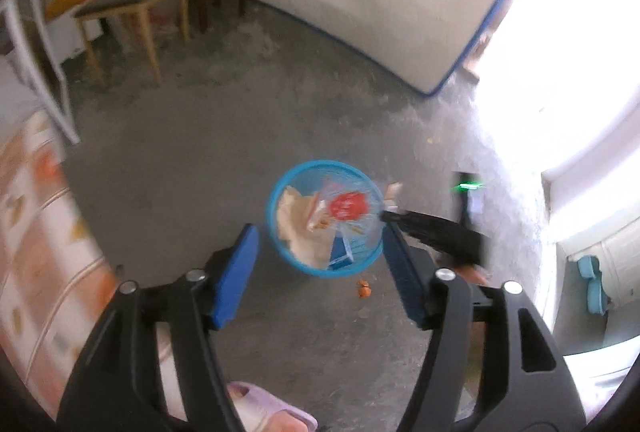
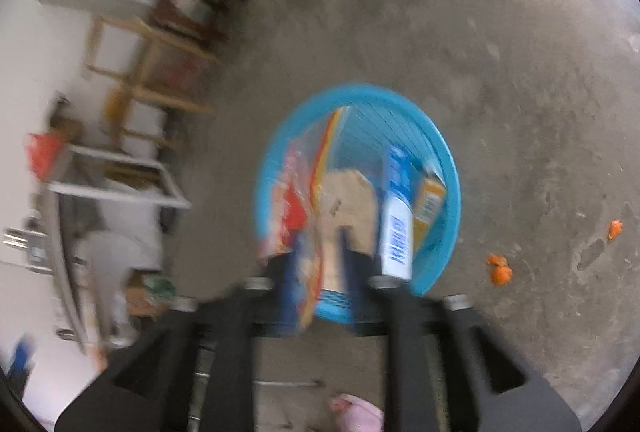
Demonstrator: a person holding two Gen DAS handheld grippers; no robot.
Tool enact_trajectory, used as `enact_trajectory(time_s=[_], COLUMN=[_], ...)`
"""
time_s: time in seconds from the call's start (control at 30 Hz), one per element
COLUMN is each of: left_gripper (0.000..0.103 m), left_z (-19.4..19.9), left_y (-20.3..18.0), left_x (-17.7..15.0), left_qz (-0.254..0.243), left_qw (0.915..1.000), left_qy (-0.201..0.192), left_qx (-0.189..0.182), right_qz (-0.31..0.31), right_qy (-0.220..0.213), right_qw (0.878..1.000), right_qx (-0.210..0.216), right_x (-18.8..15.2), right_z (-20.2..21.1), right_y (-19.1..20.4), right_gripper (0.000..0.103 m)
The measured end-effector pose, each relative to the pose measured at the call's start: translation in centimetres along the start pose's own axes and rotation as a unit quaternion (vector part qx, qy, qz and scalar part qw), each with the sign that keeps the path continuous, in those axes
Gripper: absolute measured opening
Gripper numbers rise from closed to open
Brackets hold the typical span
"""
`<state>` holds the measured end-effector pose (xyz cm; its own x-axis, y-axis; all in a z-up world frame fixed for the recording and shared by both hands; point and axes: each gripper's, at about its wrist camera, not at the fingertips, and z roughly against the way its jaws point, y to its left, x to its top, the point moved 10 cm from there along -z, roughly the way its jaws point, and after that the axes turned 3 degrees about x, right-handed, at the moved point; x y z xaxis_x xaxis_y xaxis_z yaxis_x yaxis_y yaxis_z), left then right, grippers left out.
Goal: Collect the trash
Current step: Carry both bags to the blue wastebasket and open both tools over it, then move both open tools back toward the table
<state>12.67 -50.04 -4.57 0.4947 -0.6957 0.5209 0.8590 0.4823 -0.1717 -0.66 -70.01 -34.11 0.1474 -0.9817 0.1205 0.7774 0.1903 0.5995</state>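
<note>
Blue bin (image 1: 280,232) on floor (image 1: 200,172), full of wrappers, ahead of left tongs (image 1: 320,232), parted and empty. Right tongs (image 2: 316,248) over bin, partly parted around wrapper (image 2: 292,208); contact unclear through blur.

Light source: daylight is admitted through a doorway (image 1: 560,72) at three o'clock in the left wrist view.
Glare: that opening is blown out to white; detail there is lost.
Floor (image 1: 240,136): evenly lit, grey; shadows are kept faint.
Blur: the right wrist view is smeared throughout; the blue basket (image 2: 448,168) and furniture at nine o'clock are streaked.
Distortion: straight edges are bowed by both fisheye lenses; the corners are blacked out.
</note>
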Motion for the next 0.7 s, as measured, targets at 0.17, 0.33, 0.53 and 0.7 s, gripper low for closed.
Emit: enact_trajectory(time_s=[0.17,0.33,0.53,0.7], left_gripper=[0.070,0.073,0.078,0.081], left_z=[8.4,15.4,22.9,27.2], left_y=[5.7,12.0,16.2,17.9], left_x=[-5.4,-12.0,-17.6,-22.4], left_qz=[0.038,0.086,0.128,0.140], left_qw=[0.9974,0.9850,0.9662,0.9549], left_qy=[-0.058,-0.117,-0.181,-0.200], left_qx=[0.023,0.093,0.132,0.169], right_qz=[-0.013,0.033,0.088,0.162], right_qy=[0.007,-0.022,-0.057,-0.048], right_qw=[0.998,0.997,0.994,0.985], right_qx=[-0.062,-0.066,-0.040,0.025], right_x=[-1.3,-2.4,-5.1,-9.8], right_z=[-1.9,2.4,10.6,15.8], right_y=[-3.9,-3.5,-0.8,5.3], right_gripper=[0.044,0.045,0.058,0.066])
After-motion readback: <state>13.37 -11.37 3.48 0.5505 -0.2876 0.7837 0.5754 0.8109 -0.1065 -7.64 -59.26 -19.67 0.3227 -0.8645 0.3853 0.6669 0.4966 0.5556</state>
